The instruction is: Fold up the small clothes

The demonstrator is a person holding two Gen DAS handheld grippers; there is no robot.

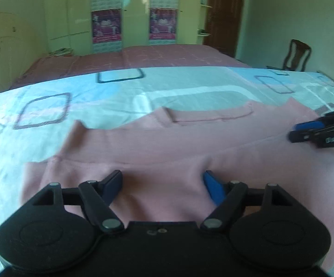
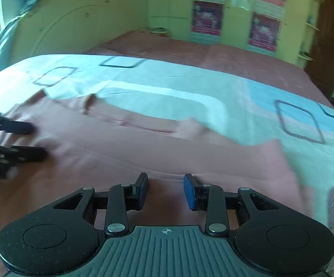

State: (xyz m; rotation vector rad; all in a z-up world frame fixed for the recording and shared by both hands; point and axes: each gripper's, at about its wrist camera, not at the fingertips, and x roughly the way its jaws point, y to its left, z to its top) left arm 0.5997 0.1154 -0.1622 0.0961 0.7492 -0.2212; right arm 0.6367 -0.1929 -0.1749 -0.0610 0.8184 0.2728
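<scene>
Two grippers over pink garment (image 1: 167,143) on bed (image 1: 120,87).
Left gripper (image 1: 162,184) jaws wide apart, right gripper (image 2: 166,188) jaws part-open, both empty, garment flat, likely lining up to pinch edges.

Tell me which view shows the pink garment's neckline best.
The left wrist view: the neckline of the pink garment sits near centre at the far edge, its whole band visible. In the right wrist view the neckline is blurred and runs off to the left.

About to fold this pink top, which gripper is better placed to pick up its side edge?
Probably the left gripper: the pink top has its side edge just beside it. The right gripper hovers mid-cloth.
</scene>
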